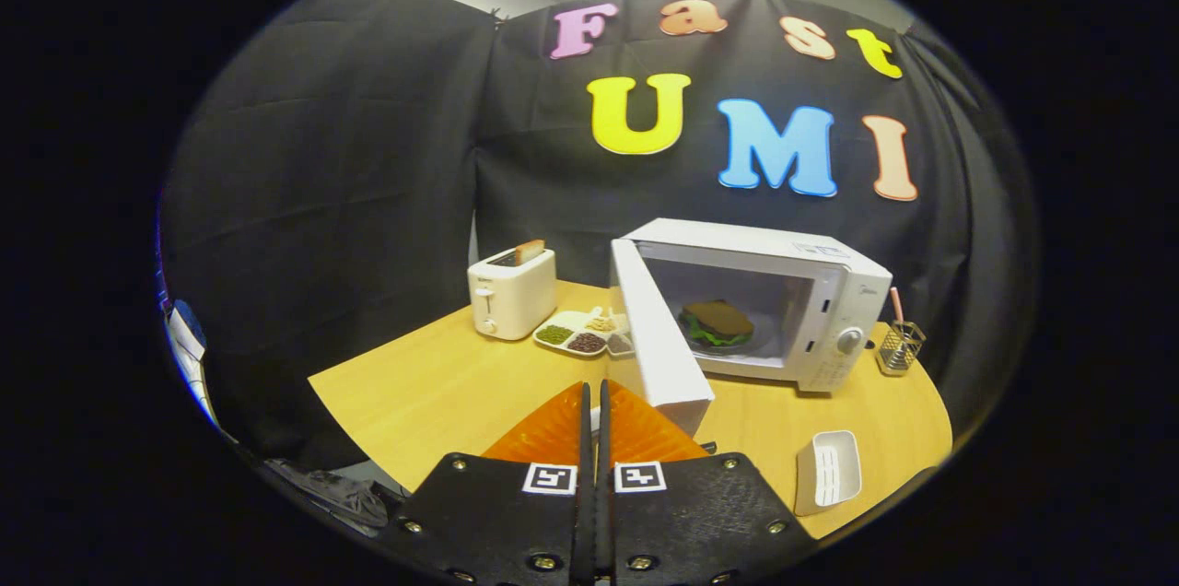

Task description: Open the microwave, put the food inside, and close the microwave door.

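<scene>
fingers (594,402): pressed together, holding nothing
white microwave door (659,337): open, hiding part of the cavity
burger (717,324): inside, dimly seen

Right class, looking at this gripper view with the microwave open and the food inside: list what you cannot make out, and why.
- Microwave control markings: too small in the gripper view.
- Divided tray: its near corner is hidden behind the open door.
- Food inside: dim and small, so its layers are unclear.
- Mesh holder: its contents are too small to identify.
- Gripper: fingers shut together, holding nothing; they cover the table beneath.
</scene>
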Available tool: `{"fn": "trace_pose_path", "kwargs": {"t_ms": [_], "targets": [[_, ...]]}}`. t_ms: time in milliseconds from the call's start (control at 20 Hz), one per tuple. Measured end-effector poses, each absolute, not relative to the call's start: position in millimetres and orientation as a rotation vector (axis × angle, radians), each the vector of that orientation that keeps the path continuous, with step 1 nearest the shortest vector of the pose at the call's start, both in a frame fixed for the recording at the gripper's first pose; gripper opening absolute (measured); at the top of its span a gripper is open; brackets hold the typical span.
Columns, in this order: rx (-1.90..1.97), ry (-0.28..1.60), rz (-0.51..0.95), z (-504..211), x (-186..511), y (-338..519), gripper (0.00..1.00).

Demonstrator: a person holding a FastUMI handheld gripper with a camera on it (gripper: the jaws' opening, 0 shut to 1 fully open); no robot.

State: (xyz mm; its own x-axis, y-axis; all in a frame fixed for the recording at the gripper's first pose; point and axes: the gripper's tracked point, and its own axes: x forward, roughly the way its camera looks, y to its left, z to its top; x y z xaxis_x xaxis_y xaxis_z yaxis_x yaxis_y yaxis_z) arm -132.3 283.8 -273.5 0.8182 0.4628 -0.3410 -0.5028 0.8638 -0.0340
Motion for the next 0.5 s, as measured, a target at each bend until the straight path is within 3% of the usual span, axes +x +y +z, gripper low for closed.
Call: {"fn": "trace_pose_path", "kwargs": {"t_ms": [500], "targets": [[-0.089, 0.339, 0.307, -269.1, -61.8, 200.3, 0.01]]}}
